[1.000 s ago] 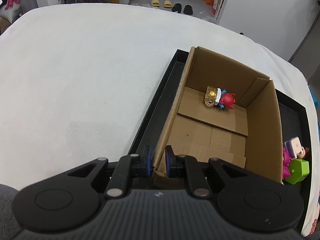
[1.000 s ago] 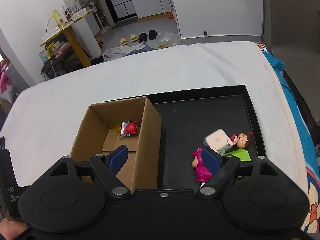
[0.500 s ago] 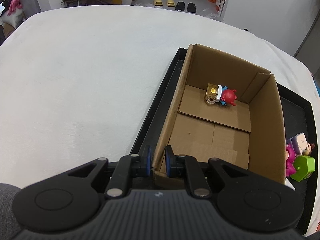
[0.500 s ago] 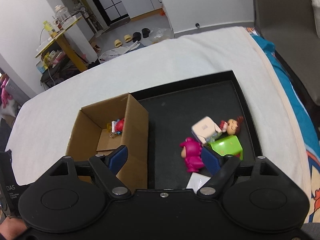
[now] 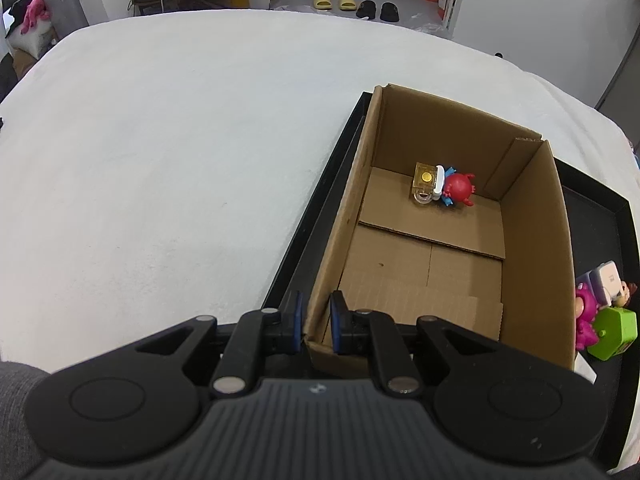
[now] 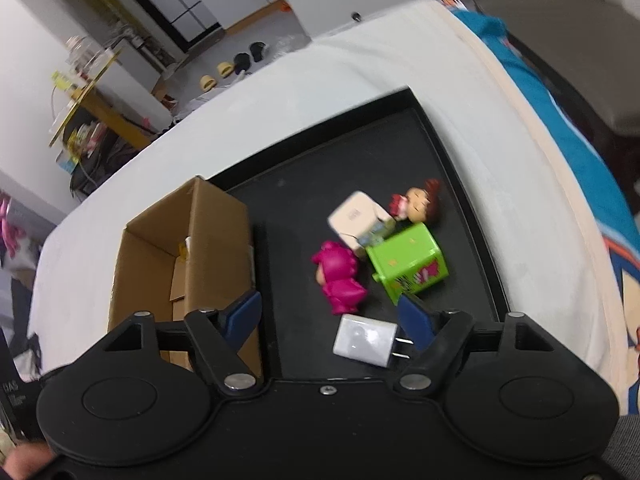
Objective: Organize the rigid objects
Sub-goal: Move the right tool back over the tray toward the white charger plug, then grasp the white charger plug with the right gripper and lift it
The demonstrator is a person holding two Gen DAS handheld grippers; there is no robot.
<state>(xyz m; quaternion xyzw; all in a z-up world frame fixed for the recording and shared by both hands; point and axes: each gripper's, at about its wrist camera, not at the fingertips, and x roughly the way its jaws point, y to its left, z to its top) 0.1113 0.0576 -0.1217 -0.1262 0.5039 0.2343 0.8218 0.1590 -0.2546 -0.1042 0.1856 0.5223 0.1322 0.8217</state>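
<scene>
White charger [image 6: 365,339] lying flat, prongs aimed right, between our right hand-held gripper [image 6: 332,318]'s narrowing parted jaws, left hand-held gripper [image 5: 316,322] clamping cardboard box [image 5: 532,240] wall.

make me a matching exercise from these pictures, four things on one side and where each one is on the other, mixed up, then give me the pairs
Things:
1. red toy
2. white charger
3. left gripper
4. green box

Places:
A. clamped on the carton's near wall
B. on the tray, between the right gripper's open fingers
C. inside the carton, at its far end
D. on the tray, beside the pink figure

Pairs: 1-C, 2-B, 3-A, 4-D
</scene>
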